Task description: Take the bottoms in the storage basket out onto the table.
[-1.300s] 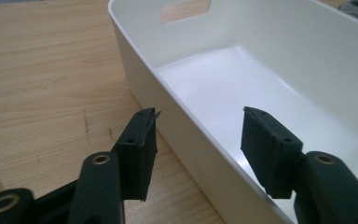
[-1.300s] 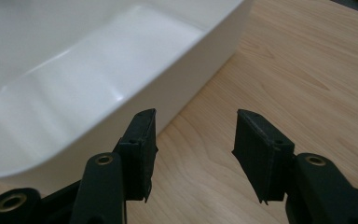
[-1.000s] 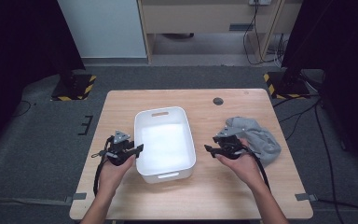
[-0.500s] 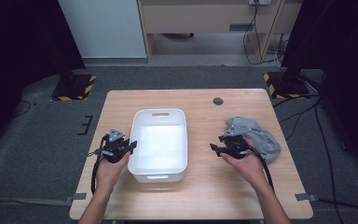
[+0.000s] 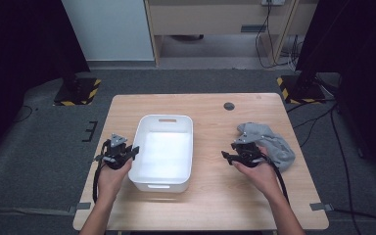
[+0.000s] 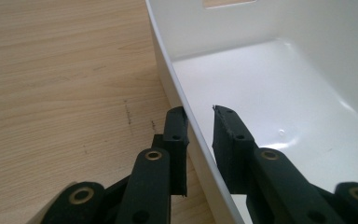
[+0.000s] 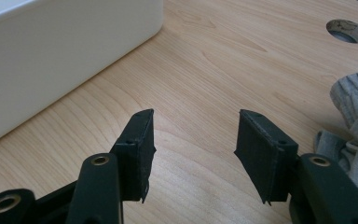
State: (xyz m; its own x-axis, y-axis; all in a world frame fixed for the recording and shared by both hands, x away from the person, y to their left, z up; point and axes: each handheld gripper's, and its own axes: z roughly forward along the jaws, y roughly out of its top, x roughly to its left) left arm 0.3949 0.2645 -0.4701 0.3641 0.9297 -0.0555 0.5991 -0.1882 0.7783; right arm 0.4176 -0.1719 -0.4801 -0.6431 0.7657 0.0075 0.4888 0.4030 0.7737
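Note:
A white plastic bin (image 5: 166, 117) stands empty on the wooden table, left of the middle. My left gripper (image 5: 133, 151) straddles its left wall (image 6: 168, 79). The jaws have just been closing: the outer pad (image 6: 176, 126) lies against the wall's outside, and the inner pad (image 6: 226, 135) hangs inside with a thin gap showing at its tip. A crumpled grey cloth (image 5: 269, 142) lies at the table's right side. My right gripper (image 5: 229, 152) hovers just left of it, open with nothing between its jaws (image 7: 196, 116). The cloth (image 7: 354, 107) sits beside its right jaw.
A round cable hole (image 5: 229, 105) sits in the tabletop near the far edge, also in the right gripper view (image 7: 347, 30). Bare wood (image 5: 210, 142) lies between the bin (image 7: 51, 56) and the cloth. Dark carpet surrounds the table; cabinets stand beyond it.
The bin and my left gripper have slid a little to the left together, and the left jaws have narrowed around the bin's wall. The right gripper has stayed almost still.

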